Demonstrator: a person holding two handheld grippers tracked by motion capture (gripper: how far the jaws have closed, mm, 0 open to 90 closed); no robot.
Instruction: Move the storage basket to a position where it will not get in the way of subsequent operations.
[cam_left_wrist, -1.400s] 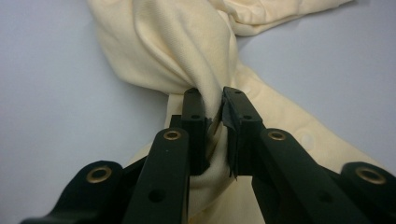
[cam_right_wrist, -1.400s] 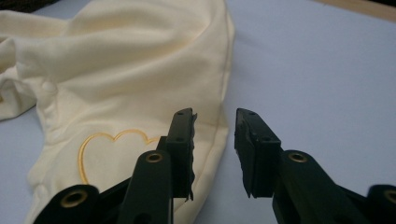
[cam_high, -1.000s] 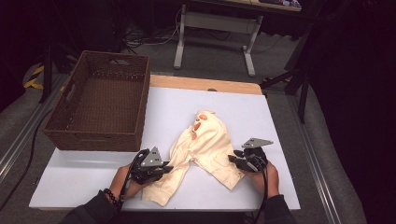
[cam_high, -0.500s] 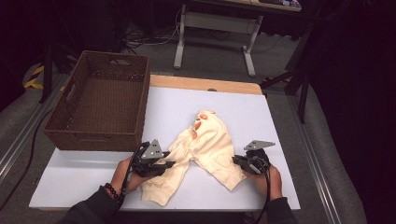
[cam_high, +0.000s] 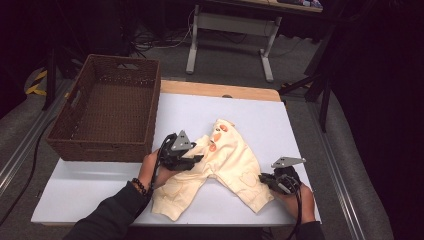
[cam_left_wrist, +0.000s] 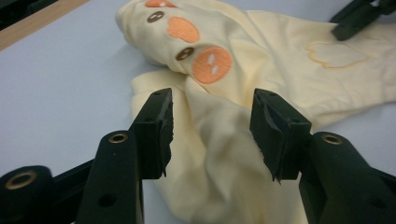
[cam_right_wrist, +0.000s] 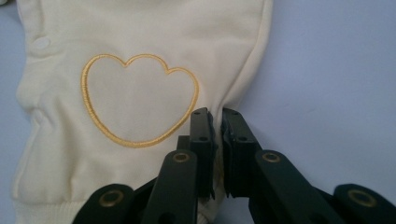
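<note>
A cream baby garment (cam_high: 235, 160) with orange paw marks lies spread on the white table (cam_high: 90, 185), its two legs pointing toward the near edge. My left gripper (cam_high: 197, 159) hovers over the garment's middle. Its jaws have just been opening, and they stand open astride a fold of the cloth (cam_left_wrist: 219, 154) without pressing it (cam_left_wrist: 211, 126). My right gripper (cam_high: 263, 179) is at the right leg. Its jaws closed and have just eased a little, and they still pinch the leg's side seam (cam_right_wrist: 218, 114) beside a yellow embroidered heart (cam_right_wrist: 140, 98). The right gripper (cam_left_wrist: 355, 21) also lies at the far side of the garment.
A brown wicker basket (cam_high: 154, 95) stands on the table's left side, close to my left hand. A wooden strip (cam_high: 220, 91) runs along the far edge. Bare white table lies right of the garment and along the near edge. Desk legs stand on the floor beyond.
My left gripper let go of the left leg, opened, and moved away from me and rightward to the garment's middle. My right gripper shifted slightly right, drawing the right leg out.
</note>
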